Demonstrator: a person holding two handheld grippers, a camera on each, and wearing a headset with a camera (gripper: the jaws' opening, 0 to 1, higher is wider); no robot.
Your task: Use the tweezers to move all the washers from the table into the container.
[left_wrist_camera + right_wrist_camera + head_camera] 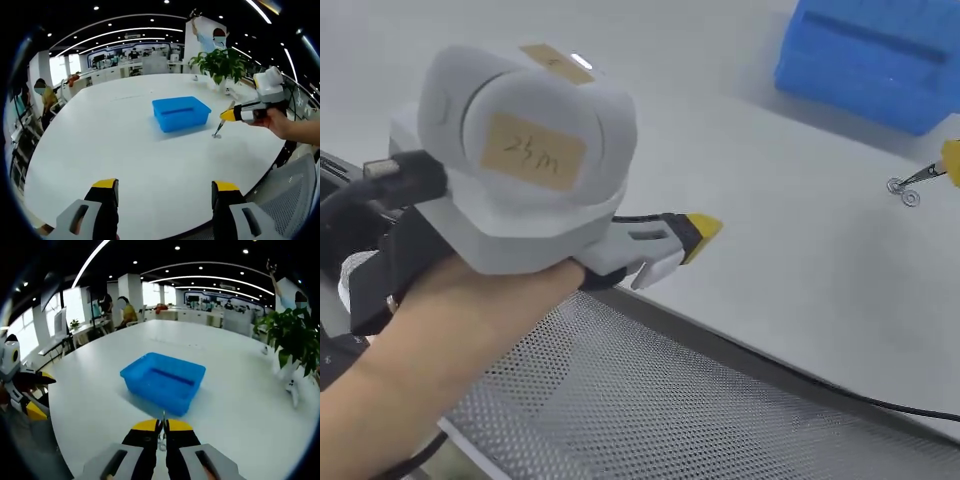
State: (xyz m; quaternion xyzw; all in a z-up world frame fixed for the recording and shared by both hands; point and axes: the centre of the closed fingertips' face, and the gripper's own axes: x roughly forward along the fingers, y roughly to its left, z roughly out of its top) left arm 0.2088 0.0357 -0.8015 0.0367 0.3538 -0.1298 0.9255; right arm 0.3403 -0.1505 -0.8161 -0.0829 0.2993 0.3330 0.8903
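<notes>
The right tool is squeezed shut on the tweezers. The tweezers point down at the tabletop. Their thin tips are right at the washers, which are two little metal rings lying close together on the tabletop. I cannot tell if the tips have one pinched yet. The blue box sits near the rings, a bit farther back. From here I cannot see if any rings are in it.

The left tool is open and holds nothing. It hangs well away from the rings, over the near edge of the tabletop.

I think the step now is picking up one ring. To do it well, go slow and take one ring at a time. Put one tip inside the hole and the other outside, then squeeze. Lift straight up so the other ring does not get pushed away. Carry it low over the box, then let go. The left tool should stay out of the way.
</notes>
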